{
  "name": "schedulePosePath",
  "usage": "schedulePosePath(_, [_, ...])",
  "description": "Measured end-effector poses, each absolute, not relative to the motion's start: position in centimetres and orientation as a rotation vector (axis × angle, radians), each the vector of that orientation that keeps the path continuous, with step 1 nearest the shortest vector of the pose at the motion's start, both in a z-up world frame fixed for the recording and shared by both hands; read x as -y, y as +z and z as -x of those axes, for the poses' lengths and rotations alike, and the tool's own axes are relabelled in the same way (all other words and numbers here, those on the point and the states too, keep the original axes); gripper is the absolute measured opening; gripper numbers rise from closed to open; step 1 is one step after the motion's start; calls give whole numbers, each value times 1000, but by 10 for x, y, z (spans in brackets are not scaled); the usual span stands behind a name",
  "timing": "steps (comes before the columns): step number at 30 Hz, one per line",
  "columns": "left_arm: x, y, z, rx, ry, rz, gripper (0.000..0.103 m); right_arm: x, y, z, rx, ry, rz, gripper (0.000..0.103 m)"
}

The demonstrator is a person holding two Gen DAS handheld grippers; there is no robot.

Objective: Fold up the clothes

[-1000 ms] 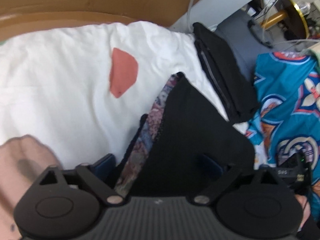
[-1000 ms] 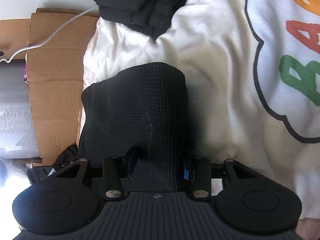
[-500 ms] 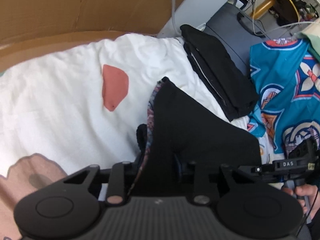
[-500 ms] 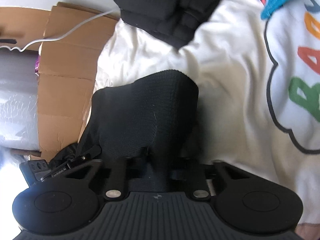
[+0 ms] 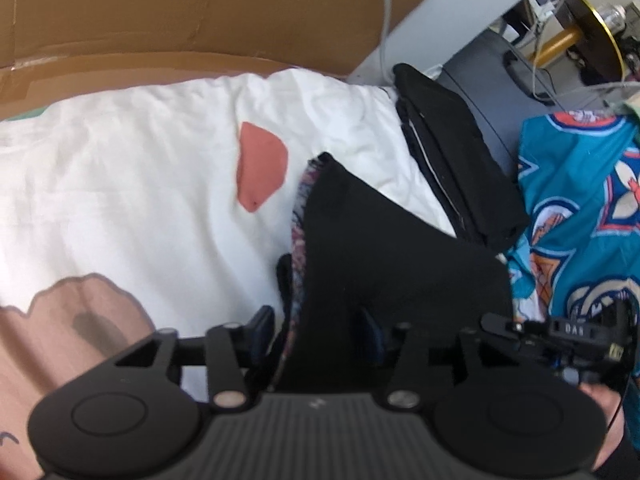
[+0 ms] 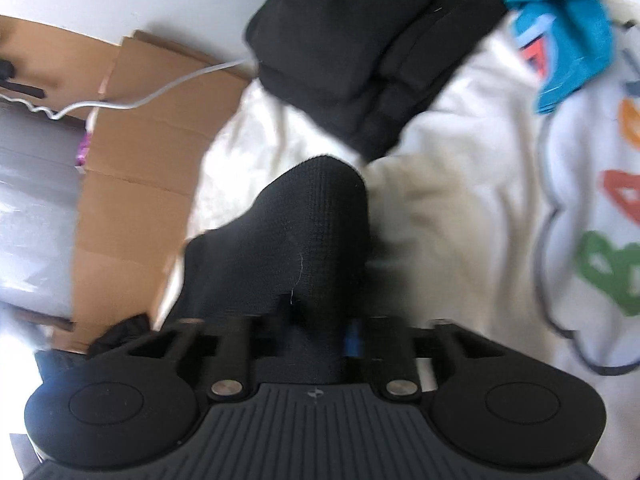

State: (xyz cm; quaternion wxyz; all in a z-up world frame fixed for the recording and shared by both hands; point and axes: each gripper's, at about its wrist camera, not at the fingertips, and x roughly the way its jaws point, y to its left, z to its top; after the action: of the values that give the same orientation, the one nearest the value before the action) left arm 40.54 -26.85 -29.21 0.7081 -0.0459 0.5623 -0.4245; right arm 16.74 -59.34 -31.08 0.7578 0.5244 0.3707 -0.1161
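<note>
At six o'clock in the left wrist view, the left gripper [image 5: 318,330] has its jaws drawn in on a fold of the black knit garment [image 5: 384,248], whose patterned inner edge [image 5: 298,216] shows along its nine o'clock side. The right gripper [image 5: 560,336] shows at four o'clock, beside the same cloth. In the right wrist view the right gripper [image 6: 316,322] is clamped on another bunch of the black knit garment [image 6: 304,240], which rises toward twelve o'clock as a rounded hump above the white printed bedsheet [image 6: 460,220]. Farther out, a folded black pile [image 5: 452,160] lies at one o'clock on the sheet, touching a teal patterned garment [image 5: 580,200] at three o'clock. Cardboard [image 5: 200,12] stands at twelve o'clock beyond the bedsheet [image 5: 120,180], with a white cable [image 6: 152,96] at ten o'clock across it.
</note>
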Motion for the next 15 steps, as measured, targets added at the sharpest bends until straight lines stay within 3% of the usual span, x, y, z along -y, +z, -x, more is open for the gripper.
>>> schedulePosePath(2, [273,-295,-408,-1273,-943,104,67,594,-315,-165,-826,-252,-1179,44])
schedulePosePath(8, [283,-306,-409,-1332,-951,78,72,584,-310,-164,-910,-236,-1148,44])
schedulePosePath(13, [284,-311,-407,-1334,-972,90,71,572,-310,-176,-999,-214,-1057,48])
schedulePosePath(15, [284,-311,-407,-1342,-975,97,59,571,-315,-179,-1017,-207,-1056,48])
